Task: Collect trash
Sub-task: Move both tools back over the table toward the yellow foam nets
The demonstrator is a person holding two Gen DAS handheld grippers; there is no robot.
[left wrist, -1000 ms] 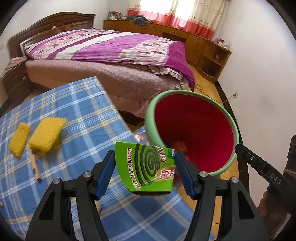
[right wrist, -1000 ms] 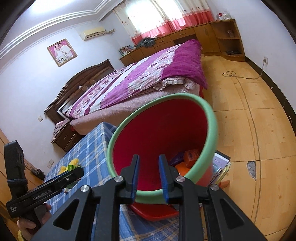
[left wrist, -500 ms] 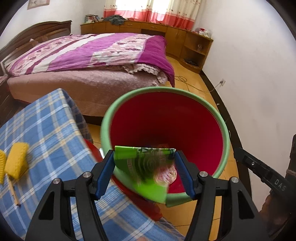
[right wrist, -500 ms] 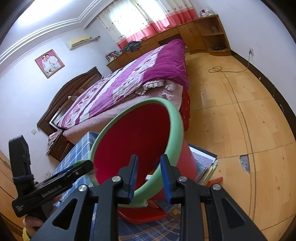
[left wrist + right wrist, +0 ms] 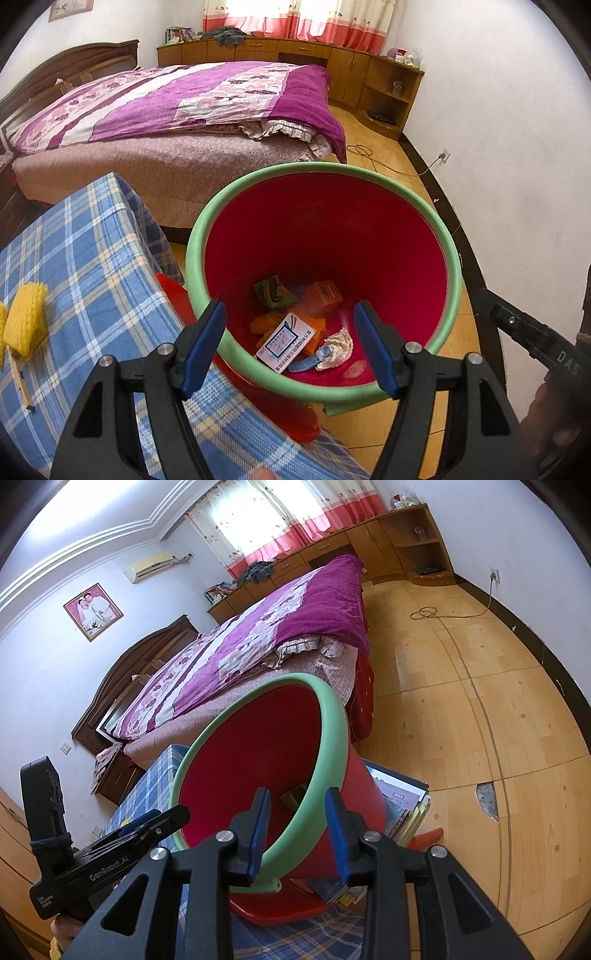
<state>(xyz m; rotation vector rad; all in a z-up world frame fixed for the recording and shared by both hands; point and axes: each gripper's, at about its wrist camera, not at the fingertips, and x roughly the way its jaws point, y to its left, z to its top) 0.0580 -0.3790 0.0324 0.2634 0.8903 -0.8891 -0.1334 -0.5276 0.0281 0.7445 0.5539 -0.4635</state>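
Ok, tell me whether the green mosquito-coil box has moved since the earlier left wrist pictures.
Yes. The green mosquito-coil box has left the left gripper, whose fingers have just been opening, and now lies down inside the red bin.

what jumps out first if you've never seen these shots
The big red bin with a green rim fills the middle of both views, with boxes and wrappers at its bottom, including a green mosquito coil box. Behind it lies a bed with a purple quilt; to the left, a blue checked tablecloth.

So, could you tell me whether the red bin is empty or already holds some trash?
Holds some: the red bin contains a green box, white box and crumpled paper.
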